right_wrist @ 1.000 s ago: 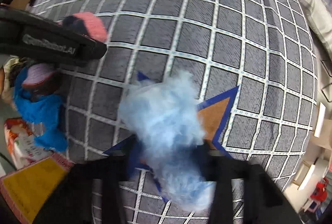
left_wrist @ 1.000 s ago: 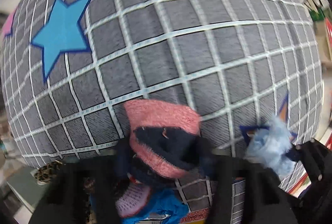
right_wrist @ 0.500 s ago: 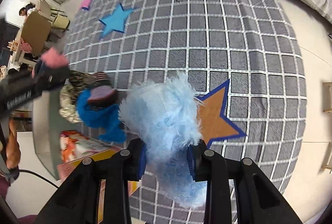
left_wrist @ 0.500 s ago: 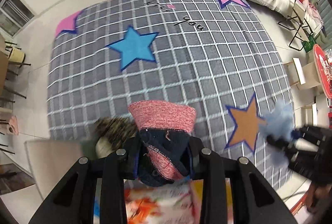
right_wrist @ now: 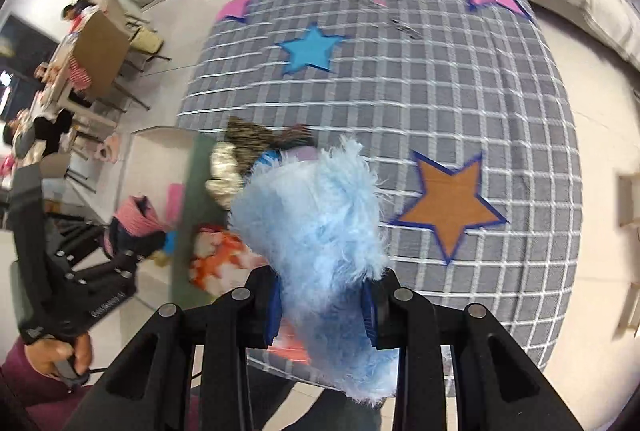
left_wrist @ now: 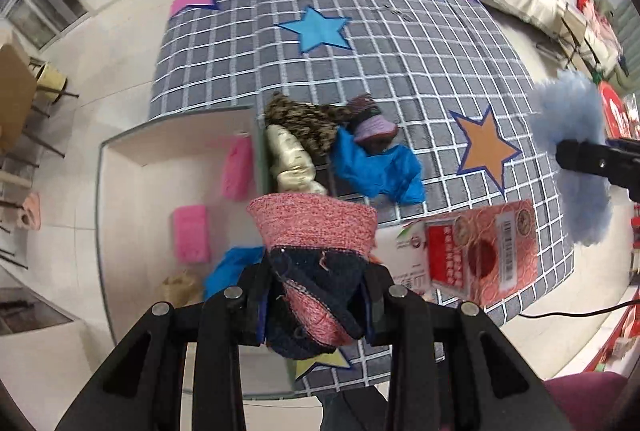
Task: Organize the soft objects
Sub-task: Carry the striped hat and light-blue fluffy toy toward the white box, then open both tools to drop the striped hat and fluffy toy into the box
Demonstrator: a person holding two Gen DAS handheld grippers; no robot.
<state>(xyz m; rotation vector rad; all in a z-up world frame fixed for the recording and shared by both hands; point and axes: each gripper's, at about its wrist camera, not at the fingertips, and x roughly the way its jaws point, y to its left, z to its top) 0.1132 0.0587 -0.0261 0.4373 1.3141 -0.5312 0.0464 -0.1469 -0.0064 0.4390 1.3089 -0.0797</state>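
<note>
Your left gripper is clamped on the pink sock; your right gripper grips the blue fluffy sock above the rug.

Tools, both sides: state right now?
Left tool: closed on the pink and navy knit sock, held above the white bin.
Right tool: closed on the fluffy light blue sock, held above the grid rug.

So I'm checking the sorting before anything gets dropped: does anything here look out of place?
Yes. A red printed box lies on the rug among the soft items, beside the blue cloth. It looks rigid, unlike the fabrics being sorted.
</note>
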